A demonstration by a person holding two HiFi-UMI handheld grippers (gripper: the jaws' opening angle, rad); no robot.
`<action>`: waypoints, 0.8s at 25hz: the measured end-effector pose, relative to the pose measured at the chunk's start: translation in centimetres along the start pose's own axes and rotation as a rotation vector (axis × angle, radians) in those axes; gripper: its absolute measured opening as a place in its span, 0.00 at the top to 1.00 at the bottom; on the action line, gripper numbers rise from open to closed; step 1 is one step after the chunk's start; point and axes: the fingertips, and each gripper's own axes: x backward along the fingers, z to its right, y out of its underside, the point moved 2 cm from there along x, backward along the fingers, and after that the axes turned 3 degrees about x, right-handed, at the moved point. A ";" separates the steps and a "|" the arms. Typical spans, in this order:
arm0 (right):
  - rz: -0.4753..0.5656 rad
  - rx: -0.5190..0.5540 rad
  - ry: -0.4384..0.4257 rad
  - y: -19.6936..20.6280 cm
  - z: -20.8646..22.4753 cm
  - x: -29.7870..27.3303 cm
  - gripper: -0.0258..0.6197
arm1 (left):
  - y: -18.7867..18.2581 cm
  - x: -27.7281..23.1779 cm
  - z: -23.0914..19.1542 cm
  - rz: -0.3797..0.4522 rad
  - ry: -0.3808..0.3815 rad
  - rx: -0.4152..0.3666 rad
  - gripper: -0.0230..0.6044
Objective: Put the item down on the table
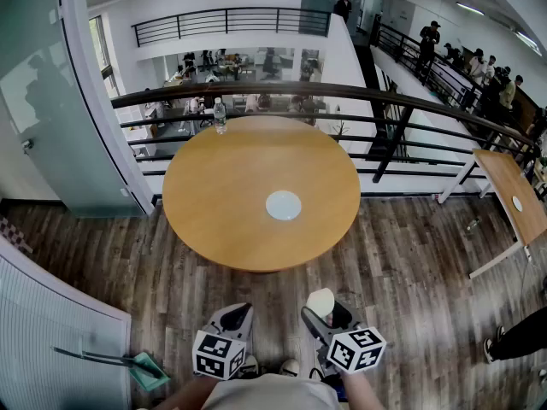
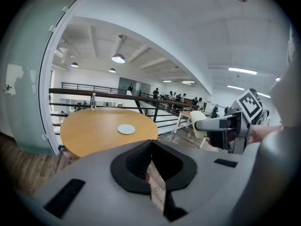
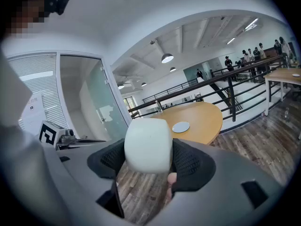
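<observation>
In the right gripper view, a cream-white rounded item (image 3: pixel 147 145) sits between the dark pads of my right gripper (image 3: pixel 148 160), which is shut on it. The head view shows that gripper (image 1: pixel 320 308) low at the right with the item (image 1: pixel 320 299) at its tip, over the wooden floor and short of the round wooden table (image 1: pixel 222 203). My left gripper (image 1: pixel 238 312) hangs beside it at the left. Its jaws (image 2: pixel 150 147) meet with nothing between them. From the left gripper view, the right gripper (image 2: pixel 221 126) and its item (image 2: pixel 198 119) show at the right.
A white disc (image 1: pixel 283 205) lies on the table and a water bottle (image 1: pixel 220 115) stands at its far edge. A dark railing (image 1: pixel 282 92) runs behind it. A second table (image 1: pixel 513 190) stands at the right, a teal dustpan (image 1: pixel 150 371) lies at the lower left.
</observation>
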 end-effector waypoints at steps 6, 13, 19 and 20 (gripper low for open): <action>0.006 0.014 0.009 -1.1 0.5 -1.8 0.48 | -1.6 -1.5 -1.0 0.023 -0.037 0.012 0.93; 0.000 0.011 0.010 -0.9 -0.4 -2.2 0.48 | -1.5 -1.6 -0.8 0.012 -0.009 0.015 0.93; 0.006 0.020 0.003 -1.1 -0.6 -2.0 0.48 | -1.7 -1.4 -1.0 0.017 -0.007 0.015 0.93; 0.008 0.026 0.000 -1.1 -0.7 -2.0 0.48 | -1.7 -1.4 -1.0 0.018 -0.007 0.014 0.93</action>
